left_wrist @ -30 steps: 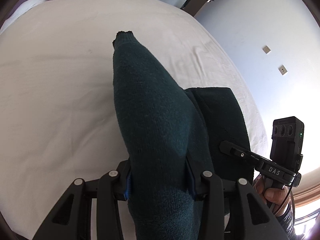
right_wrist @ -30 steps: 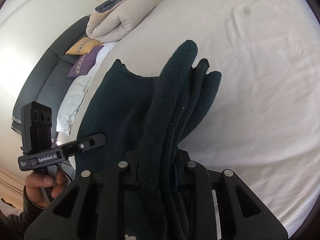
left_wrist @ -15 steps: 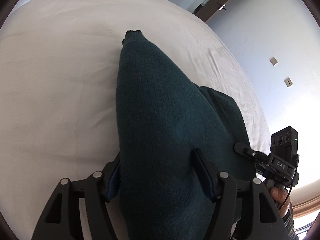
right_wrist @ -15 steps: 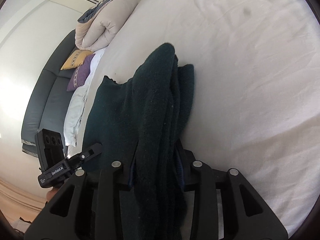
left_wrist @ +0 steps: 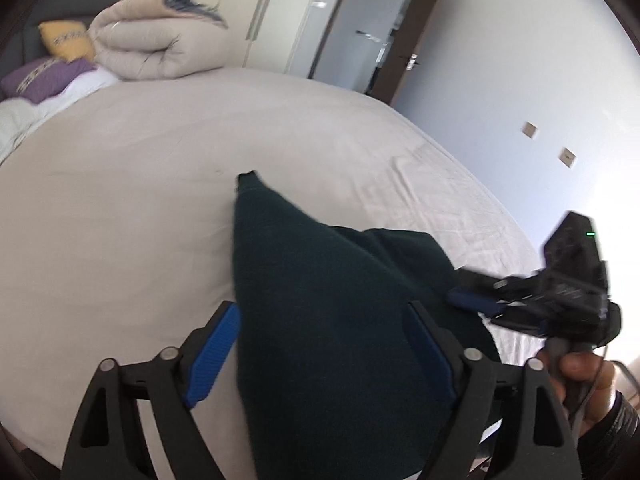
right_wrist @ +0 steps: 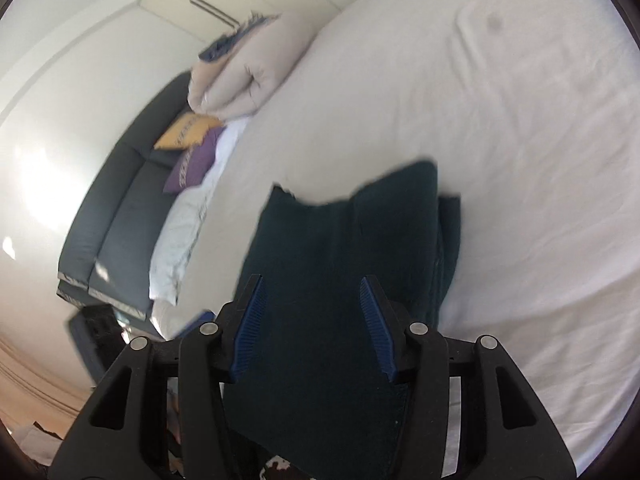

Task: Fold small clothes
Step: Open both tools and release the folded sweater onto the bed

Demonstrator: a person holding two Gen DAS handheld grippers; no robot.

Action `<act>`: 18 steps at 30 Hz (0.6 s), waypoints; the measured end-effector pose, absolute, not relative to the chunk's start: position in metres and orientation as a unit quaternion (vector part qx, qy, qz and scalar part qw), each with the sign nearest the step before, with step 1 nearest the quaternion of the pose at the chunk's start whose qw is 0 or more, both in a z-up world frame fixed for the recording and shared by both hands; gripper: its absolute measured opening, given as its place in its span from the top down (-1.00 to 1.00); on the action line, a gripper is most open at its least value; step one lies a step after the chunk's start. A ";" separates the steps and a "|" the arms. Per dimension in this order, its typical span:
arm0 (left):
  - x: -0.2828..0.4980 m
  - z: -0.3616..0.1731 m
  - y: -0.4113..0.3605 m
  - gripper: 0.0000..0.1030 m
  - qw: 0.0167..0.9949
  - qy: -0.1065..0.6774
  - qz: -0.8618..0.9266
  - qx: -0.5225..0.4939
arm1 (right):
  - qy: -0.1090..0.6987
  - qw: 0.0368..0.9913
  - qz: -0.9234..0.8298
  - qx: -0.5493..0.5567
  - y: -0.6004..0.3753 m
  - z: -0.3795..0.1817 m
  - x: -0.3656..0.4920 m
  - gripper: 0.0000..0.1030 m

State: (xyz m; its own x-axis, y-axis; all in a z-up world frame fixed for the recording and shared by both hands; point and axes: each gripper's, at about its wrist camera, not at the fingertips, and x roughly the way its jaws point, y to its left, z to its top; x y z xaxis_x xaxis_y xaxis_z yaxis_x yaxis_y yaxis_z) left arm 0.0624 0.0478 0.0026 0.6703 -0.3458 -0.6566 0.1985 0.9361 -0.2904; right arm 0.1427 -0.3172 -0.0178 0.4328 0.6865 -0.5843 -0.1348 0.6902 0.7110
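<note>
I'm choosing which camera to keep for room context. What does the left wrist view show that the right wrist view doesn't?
Only the left wrist view shows the doorway, two wall plates and the person's hand holding the right gripper.

Only the right wrist view shows the full dark headboard and the white pillow.

Both show the dark green garment lying between opening jaws on the bed, and the rolled duvet.

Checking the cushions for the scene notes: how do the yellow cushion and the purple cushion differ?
The yellow cushion sits higher, propped against the dark sofa back; the purple cushion lies lower, in front of it, nearer the bed. The yellow one touches the rolled beige duvet; the purple one appears not to. Both carry a patterned band.
</note>
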 end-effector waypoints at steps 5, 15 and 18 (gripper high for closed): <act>0.076 -0.019 0.028 -0.76 0.901 0.402 -0.149 -0.065 | 0.446 0.782 0.264 0.348 -0.341 -0.049 0.136 0.12; 0.055 0.001 0.039 -0.77 0.923 0.360 -0.126 -0.055 | 0.417 0.847 0.205 0.259 -0.355 0.001 0.104 0.08; 0.032 0.038 0.039 -0.97 0.953 0.286 -0.100 -0.023 | 0.362 0.895 0.175 0.196 -0.359 0.049 0.080 0.01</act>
